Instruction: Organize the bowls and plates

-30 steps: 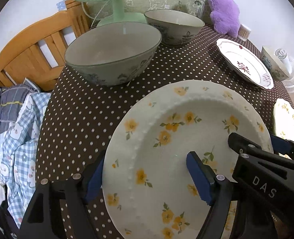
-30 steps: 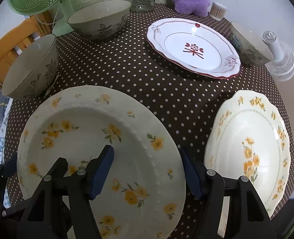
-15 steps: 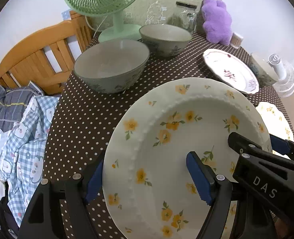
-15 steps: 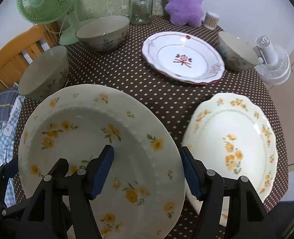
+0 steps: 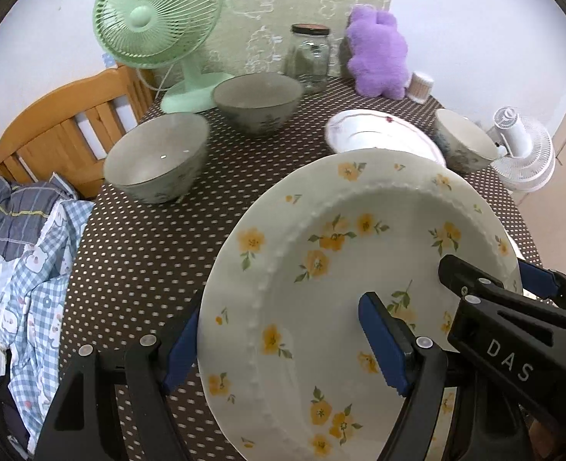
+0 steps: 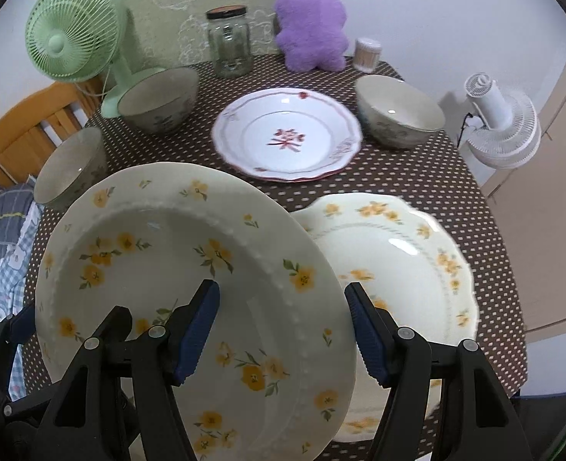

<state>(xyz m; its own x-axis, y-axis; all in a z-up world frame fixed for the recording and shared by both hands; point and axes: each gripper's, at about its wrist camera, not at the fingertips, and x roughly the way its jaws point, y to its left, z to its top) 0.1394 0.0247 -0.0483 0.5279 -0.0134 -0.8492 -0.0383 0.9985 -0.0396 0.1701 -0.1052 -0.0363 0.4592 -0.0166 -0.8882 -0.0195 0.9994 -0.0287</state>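
Both grippers hold one cream plate with yellow flowers (image 5: pixel 344 276), which also fills the right wrist view (image 6: pixel 167 261), lifted and tilted above the dotted table. My left gripper (image 5: pixel 283 342) clamps its left rim. My right gripper (image 6: pixel 283 330) clamps its right rim. A second yellow-flower plate (image 6: pixel 406 253) lies on the table under the held plate's right edge. A white plate with red pattern (image 6: pixel 287 138) lies mid-table. Three grey-green bowls stand around it: one at the left edge (image 6: pixel 71 169), one by the fan (image 6: pixel 160 100), one at the right (image 6: pixel 398 115).
A green fan (image 6: pixel 71 30), a glass jar (image 6: pixel 229 42), a purple plush (image 6: pixel 310 19) and a toothpick holder (image 6: pixel 367 53) line the table's far edge. A white fan (image 6: pixel 502 123) stands off the right side. A wooden chair (image 5: pixel 64 138) and bedding (image 5: pixel 25 253) are left.
The held plate has risen and tilted, and both grippers have pulled back and up, so more of the table and the far objects show. The grips have not changed.
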